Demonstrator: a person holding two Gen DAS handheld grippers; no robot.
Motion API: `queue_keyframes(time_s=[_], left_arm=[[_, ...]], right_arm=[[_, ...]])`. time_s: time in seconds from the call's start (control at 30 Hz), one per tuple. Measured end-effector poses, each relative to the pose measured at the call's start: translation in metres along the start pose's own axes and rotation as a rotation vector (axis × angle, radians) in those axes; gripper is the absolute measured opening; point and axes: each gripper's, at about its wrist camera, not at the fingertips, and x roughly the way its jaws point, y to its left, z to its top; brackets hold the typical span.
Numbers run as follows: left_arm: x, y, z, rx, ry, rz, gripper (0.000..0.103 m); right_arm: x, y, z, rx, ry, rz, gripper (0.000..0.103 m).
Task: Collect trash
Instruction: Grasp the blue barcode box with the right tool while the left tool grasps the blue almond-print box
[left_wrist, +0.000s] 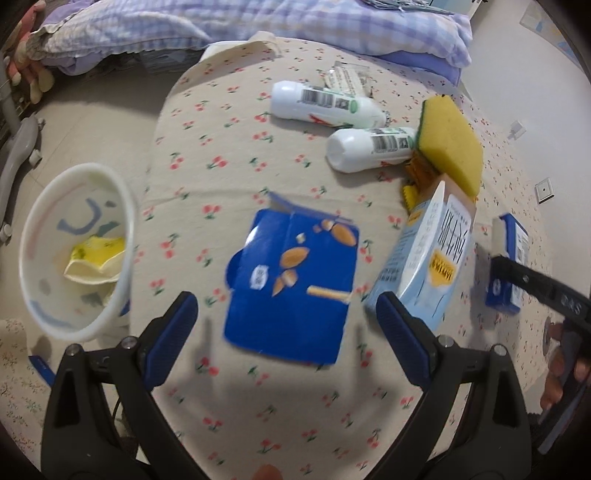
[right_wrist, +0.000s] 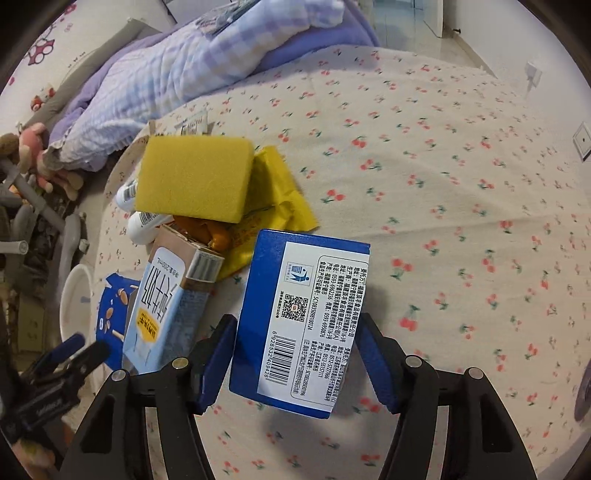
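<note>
A round tabletop (left_wrist: 207, 376) under a beige cloth printed with small red cherries carries the litter. Near its middle lies a flattened blue biscuit box (left_wrist: 291, 284); towards the far edge lie two white bottles (left_wrist: 325, 101) on their sides, the nearer one touching a yellow sponge (left_wrist: 448, 142) that rests over orange and yellow wrappers (right_wrist: 275, 192). Beside these stand a pale blue milk carton (left_wrist: 428, 258) and a blue box with a printed label (right_wrist: 301, 325) towards the right edge.

Both wrist cameras look steeply down, close, sharing the milk carton (left_wrist: 424, 258).
</note>
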Motion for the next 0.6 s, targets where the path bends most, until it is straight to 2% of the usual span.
queue_keyframes(time_s=[0.07,0.33,0.6], left_arm=[[0.004,-0.004,0.003,0.009,-0.004,-0.008,0.092],[0.023,-0.006,0.009,0.012,0.027,0.01,0.083],[0.034,-0.004,0.013,0.012,0.044,0.026,0.082]], right_arm=[[-0.005,-0.007,-0.002,0.009,-0.003,0.009,0.067],[-0.013,-0.029,-0.008,0.041,-0.003,0.03,0.067],[-0.016,-0.035,-0.009,0.048,-0.003,0.044,0.067]])
